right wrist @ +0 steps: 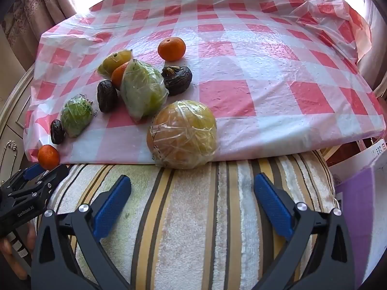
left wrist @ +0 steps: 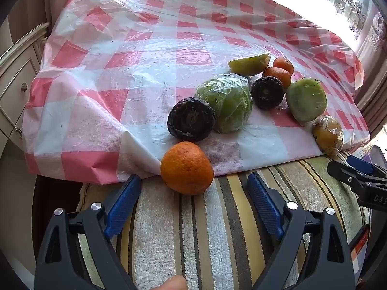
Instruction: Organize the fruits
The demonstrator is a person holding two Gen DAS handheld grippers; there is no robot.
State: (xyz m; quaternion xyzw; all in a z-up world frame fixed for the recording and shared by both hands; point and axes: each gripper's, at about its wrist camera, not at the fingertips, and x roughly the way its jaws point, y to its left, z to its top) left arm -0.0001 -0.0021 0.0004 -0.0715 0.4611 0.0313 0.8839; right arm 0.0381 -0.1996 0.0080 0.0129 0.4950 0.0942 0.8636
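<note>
**Fruit bunched at the near edge of the checked cloth, both grippers wide and empty**

The red-and-white checked plastic cloth (left wrist: 150, 55) is the largest thing in view and serves as the landmark. It covers a raised flat surface, wrinkled, with its near edge hanging onto a striped towel-like cushion (right wrist: 198, 217). Most of the cloth, its whole far and middle stretch, lies bare, so there is open room behind the fruit; on the right wrist view the cloth's right half is bare as well.

All the fruit sits toward the cloth's near edge. A large green fruit in plastic wrap (left wrist: 226, 102) lies mid-cluster, a second wrapped green one (left wrist: 306, 99) toward the cloth's right side, and a cut green wedge (left wrist: 250, 62) just behind them. A wrapped yellow-orange fruit (right wrist: 183, 134) rests right on the near hem, half over the cushion. An unwrapped orange (left wrist: 186, 168) also sits on the hem, touching the cushion. Two dark wrinkled fruits (left wrist: 192, 119) (left wrist: 267, 92) flank the big green one, and two small tangerines (left wrist: 278, 75) sit close together behind the second dark fruit.

The left gripper (left wrist: 193, 188) hovers over the cushion just short of the hem, jaws spread wide with the orange ahead between the fingertips, not touched. The right gripper (right wrist: 193, 188) hangs likewise, jaws at full spread, nothing held, the wrapped yellow-orange fruit just beyond it.

Left of the cloth stands a cream cabinet (left wrist: 17, 77); curtains (right wrist: 31, 7) and bright windows lie behind
</note>
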